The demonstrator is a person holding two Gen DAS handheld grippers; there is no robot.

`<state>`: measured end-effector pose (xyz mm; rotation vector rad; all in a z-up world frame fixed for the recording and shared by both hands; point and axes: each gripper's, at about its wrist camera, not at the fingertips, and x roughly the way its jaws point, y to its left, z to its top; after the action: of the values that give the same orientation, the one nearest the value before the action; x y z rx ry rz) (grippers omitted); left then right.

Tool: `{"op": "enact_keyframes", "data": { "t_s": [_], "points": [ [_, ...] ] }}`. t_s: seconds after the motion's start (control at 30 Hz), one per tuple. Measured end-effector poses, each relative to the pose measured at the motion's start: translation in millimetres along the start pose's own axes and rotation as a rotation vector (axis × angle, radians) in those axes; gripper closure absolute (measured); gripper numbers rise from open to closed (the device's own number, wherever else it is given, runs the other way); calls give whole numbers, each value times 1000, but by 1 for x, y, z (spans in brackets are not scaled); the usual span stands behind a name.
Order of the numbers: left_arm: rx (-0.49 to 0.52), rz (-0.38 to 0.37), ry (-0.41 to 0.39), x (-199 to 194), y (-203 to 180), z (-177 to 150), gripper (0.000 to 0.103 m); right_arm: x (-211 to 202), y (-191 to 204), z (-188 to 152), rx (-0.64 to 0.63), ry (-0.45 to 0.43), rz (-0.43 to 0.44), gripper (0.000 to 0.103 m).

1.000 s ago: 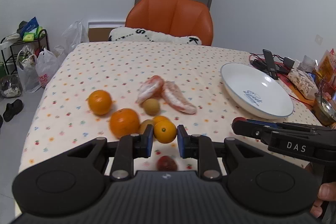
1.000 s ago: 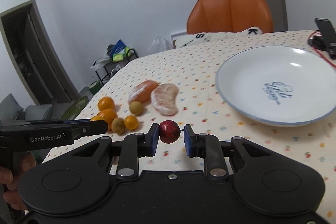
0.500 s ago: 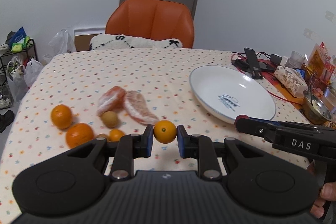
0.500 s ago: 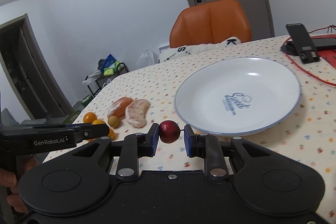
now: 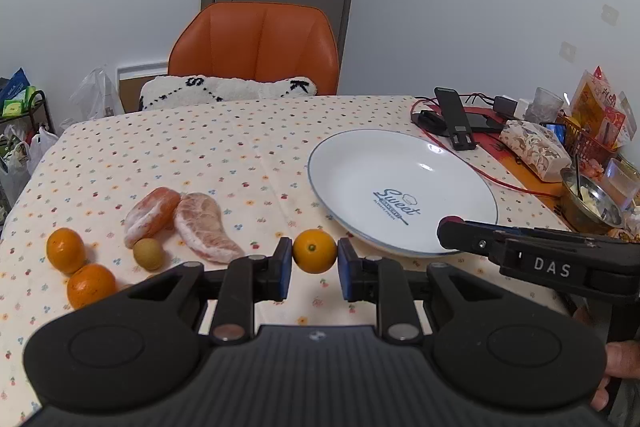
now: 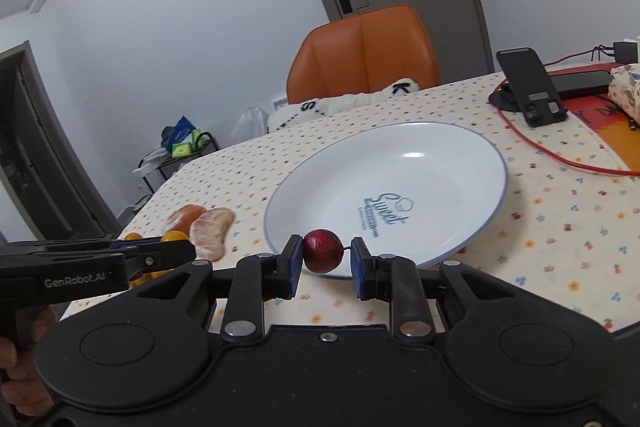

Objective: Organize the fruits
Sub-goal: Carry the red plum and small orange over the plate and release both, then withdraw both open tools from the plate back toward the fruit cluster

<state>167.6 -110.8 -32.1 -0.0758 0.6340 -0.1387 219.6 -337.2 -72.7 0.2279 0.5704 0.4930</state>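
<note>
Two oranges (image 5: 76, 269) lie on the counter (image 5: 224, 147) far left of the white plate (image 5: 400, 187), peeled segments (image 5: 180, 219) nearer it; the left gripper (image 5: 314, 263) grasps a small orange (image 5: 314, 251) just left of its rim, and the right gripper (image 6: 323, 263) clamps a red fruit (image 6: 322, 255) over its near edge

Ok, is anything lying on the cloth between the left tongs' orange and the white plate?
No. In the left wrist view only bare dotted tablecloth separates the small orange in the left tongs from the plate.
</note>
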Motion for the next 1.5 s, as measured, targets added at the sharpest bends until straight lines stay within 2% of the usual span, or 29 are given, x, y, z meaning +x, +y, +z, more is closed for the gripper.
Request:
{"op": "enact_keyframes", "data": {
  "t_s": [0.37, 0.53, 1.1, 1.43, 1.5],
  "points": [
    [22, -3, 0, 12, -12, 10, 81, 14, -13, 3, -9, 22, -59, 78],
    [34, -23, 1, 19, -20, 16, 81, 13, -15, 4, -14, 13, -85, 74],
    [94, -70, 9, 41, -44, 29, 81, -9, -17, 2, 2, -11, -83, 73],
    [77, -67, 26, 40, -37, 29, 75, -15, -15, 0, 2, -18, -84, 64],
    [67, -55, 29, 37, -31, 27, 70, -16, -14, -1, 2, -22, -81, 59]
  ]
}}
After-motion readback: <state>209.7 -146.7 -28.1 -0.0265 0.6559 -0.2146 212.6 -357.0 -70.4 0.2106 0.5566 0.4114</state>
